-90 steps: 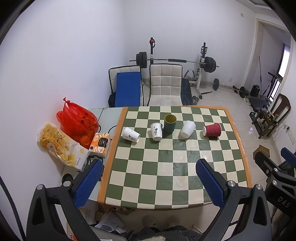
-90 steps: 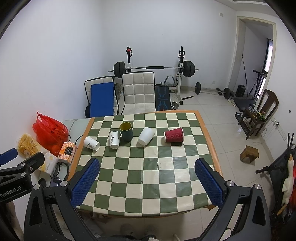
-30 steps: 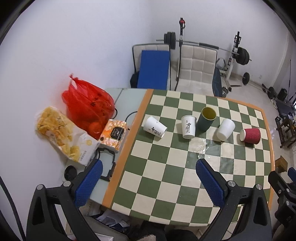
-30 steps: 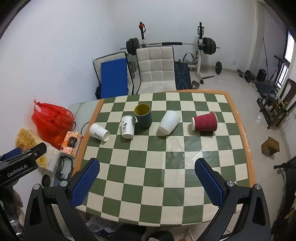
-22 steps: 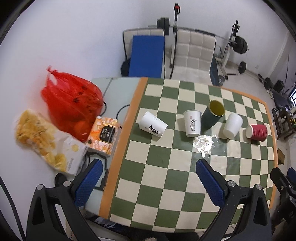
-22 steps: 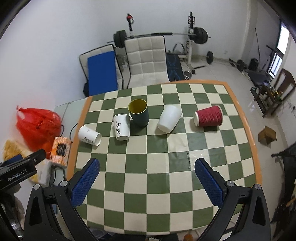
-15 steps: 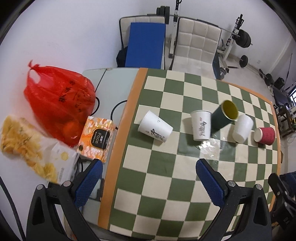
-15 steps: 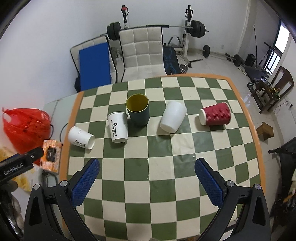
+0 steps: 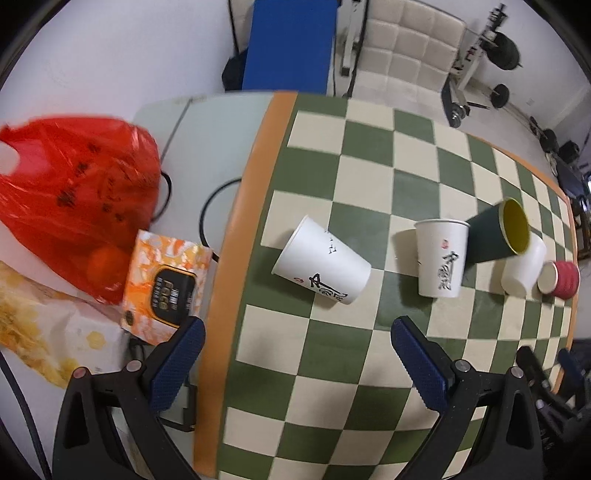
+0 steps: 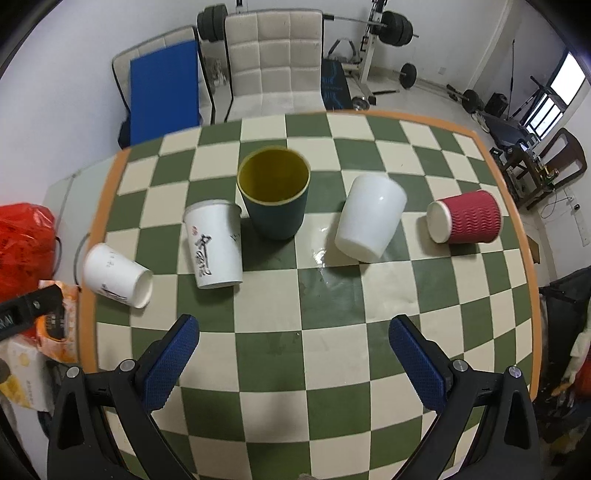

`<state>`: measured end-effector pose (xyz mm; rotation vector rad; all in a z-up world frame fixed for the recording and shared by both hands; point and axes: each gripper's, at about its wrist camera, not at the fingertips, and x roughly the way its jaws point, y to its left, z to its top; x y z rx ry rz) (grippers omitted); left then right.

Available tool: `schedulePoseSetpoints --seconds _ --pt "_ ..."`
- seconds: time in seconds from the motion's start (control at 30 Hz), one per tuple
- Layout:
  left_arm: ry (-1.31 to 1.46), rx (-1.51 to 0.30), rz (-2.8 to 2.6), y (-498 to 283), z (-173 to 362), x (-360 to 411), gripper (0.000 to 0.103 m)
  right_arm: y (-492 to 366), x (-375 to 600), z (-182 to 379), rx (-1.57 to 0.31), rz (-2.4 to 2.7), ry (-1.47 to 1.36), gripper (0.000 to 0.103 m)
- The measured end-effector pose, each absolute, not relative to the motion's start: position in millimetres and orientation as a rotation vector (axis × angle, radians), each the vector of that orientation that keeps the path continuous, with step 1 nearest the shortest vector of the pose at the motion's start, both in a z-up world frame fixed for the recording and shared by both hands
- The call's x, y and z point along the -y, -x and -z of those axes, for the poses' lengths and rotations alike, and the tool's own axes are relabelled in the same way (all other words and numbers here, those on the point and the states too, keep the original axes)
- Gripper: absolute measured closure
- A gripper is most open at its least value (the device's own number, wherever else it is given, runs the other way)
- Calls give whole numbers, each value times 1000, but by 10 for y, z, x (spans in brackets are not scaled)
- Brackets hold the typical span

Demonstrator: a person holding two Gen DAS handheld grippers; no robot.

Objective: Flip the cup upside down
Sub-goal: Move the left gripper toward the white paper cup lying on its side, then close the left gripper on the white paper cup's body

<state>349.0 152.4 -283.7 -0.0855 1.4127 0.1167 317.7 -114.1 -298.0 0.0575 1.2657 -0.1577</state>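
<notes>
Several cups stand in a row on the green-and-cream checkered table [image 10: 332,354]. A white printed cup [image 9: 321,271] [image 10: 118,276] lies on its side at the left. A second white printed cup [image 9: 440,258] [image 10: 216,244] stands upside down. A dark green cup with a yellow inside [image 10: 273,192] [image 9: 496,230] stands upright. A plain white cup [image 10: 369,218] and a red ribbed cup [image 10: 465,218] lie on their sides. My left gripper [image 9: 295,354] is open above the lying printed cup. My right gripper [image 10: 293,350] is open and empty, short of the green cup.
A red plastic bag [image 9: 74,199], an orange box [image 9: 162,284] and a snack bag [image 9: 33,332] lie on a side table left of the checkered table. Chairs [image 10: 273,59] and a barbell rack [image 10: 373,29] stand behind it.
Both grippers have moved forward and down toward the table. The left one has swung left over the lying printed cup. The cups have not moved.
</notes>
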Motion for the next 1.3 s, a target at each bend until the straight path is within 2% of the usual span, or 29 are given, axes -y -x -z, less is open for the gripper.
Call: schedulePoseSetpoints --seconds 0.2,0.37,0.53,0.9,0.97,1.03,1.3 --pt "373 -1549 -121 -3752 3318 -1745 0 -3324 1164 3433 -1363 163 -51 0" --pt "648 -1591 -155 -3911 3628 -1931 0 -3388 1207 3709 -1437 159 -69 0" --pt "784 -1610 -192 -4030 3840 -2032 2 -3457 1262 3872 -1492 162 -94 0" --pt "742 -1671 -206 -4208 4172 -1986 4 -3692 1375 3990 -1546 181 -153 0" --pt "711 -1676 -199 -4223 4189 -1971 22 -3718 1389 4007 -1554 184 -157 0" --pt "678 -1688 -189 -4259 4216 -1933 28 -3744 1411 4027 -1568 183 -169 0" --pt "483 -1676 -143 -4310 4159 -1747 33 -3806 1436 4042 -1597 179 -171 0"
